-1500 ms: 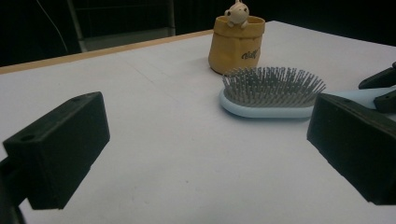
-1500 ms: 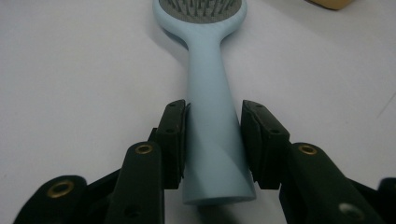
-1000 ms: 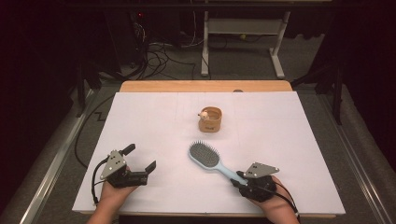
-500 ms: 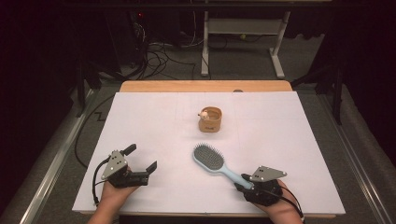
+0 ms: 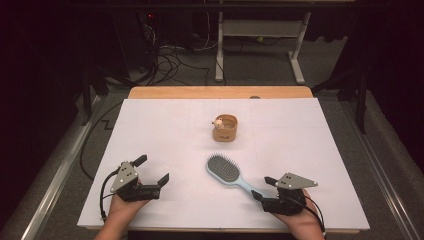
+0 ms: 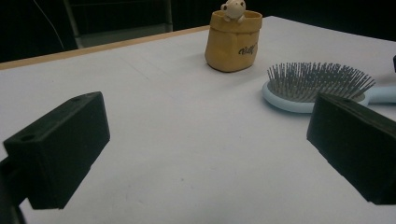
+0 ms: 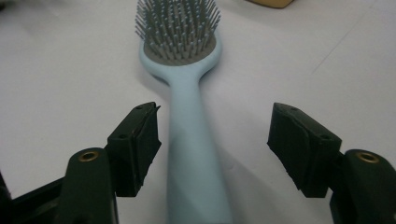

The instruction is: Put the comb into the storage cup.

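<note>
A white-topped table (image 5: pixel 165 125) stands in a dark room. The light-blue hairbrush (image 5: pixel 231 174) lies near its front edge, bristles up, its handle between the right gripper's (image 5: pixel 260 189) jaws, which have just been opening and stand clear of it. The left gripper (image 5: pixel 152 169) rests open near the front left corner.

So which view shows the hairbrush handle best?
The right gripper view: the hairbrush handle runs up between the right gripper's open jaws, untouched. The high view shows the whole brush small; the left gripper view shows mostly its bristled head.
</note>
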### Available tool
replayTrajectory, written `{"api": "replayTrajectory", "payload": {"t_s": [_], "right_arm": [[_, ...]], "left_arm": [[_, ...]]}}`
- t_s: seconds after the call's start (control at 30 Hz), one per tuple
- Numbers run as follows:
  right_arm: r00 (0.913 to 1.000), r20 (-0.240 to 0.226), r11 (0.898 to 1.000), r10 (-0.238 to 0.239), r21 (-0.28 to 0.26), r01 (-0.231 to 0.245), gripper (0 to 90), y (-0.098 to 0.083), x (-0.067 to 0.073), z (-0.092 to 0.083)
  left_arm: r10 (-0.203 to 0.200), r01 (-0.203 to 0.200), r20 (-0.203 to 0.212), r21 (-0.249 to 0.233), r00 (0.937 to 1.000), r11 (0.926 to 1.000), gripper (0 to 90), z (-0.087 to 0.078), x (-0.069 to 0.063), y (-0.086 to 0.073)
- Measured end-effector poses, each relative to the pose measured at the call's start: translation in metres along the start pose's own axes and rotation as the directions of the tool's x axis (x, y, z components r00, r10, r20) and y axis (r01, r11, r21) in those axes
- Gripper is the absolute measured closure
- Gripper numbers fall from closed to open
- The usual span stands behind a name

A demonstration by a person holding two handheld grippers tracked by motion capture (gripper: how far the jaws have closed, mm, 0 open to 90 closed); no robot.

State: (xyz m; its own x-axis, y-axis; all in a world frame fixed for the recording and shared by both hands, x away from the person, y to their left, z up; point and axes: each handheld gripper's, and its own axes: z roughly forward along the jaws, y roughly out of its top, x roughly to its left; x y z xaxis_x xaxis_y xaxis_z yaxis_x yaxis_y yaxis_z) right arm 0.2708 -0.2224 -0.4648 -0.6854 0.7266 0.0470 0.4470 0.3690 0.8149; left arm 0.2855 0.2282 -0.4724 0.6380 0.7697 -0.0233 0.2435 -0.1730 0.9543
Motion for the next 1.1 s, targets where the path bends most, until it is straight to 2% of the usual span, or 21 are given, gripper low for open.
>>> {"api": "replayTrajectory", "payload": {"t_s": [0.07, 0.27, 0.37, 0.5, 0.6, 0.83, 1.1], "right_arm": [[1.0, 0.0, 1.0, 0.005, -0.007, -0.005, 32.2, 0.0, -0.0018, -0.0001], [0.9977, 0.031, 0.998, 0.06, -0.025, -0.059, 15.3, -0.0012, -0.0078, -0.0001], [0.9975, 0.036, 0.998, 0.061, -0.024, -0.061, 11.7, -0.0013, -0.0077, 0.0002], [0.9953, 0.069, 0.998, 0.069, -0.019, -0.067, 0.2, 0.0006, -0.0067, 0.0014], [0.995, 0.081, 0.998, 0.06, -0.027, -0.058, 0.2, 0.0013, -0.0063, 0.0007], [0.9961, 0.075, 0.998, 0.045, -0.04, -0.042, 0.2, 0.0017, -0.0057, 0.0005], [0.9964, 0.067, 0.997, 0.051, -0.063, -0.047, 0.2, 0.0073, -0.0045, 0.0035]], "left_arm": [[-0.001, 0.001, -0.001, 0.0, 1.0, 1.0, 0.0, 0.0003, 0.0001, -0.0001], [-0.004, 0.004, -0.003, 0.001, 1.0, 1.0, 0.0, 0.0008, 0.0, -0.0002], [-0.003, 0.003, -0.002, 0.001, 1.0, 1.0, 0.0, 0.0009, -0.0002, -0.0002], [0.001, -0.001, 0.002, 0.006, 1.0, 1.0, 0.0, 0.0013, -0.0004, -0.0003], [0.001, -0.001, 0.004, 0.003, 1.0, 1.0, 0.0, 0.0011, -0.0006, -0.0002], [0.005, -0.005, 0.001, 0.005, 1.0, 1.0, 0.0, 0.0016, -0.0006, -0.0004], [-0.001, 0.001, 0.004, -0.003, 1.0, 1.0, 0.0, 0.0017, -0.0005, -0.0003]]}}
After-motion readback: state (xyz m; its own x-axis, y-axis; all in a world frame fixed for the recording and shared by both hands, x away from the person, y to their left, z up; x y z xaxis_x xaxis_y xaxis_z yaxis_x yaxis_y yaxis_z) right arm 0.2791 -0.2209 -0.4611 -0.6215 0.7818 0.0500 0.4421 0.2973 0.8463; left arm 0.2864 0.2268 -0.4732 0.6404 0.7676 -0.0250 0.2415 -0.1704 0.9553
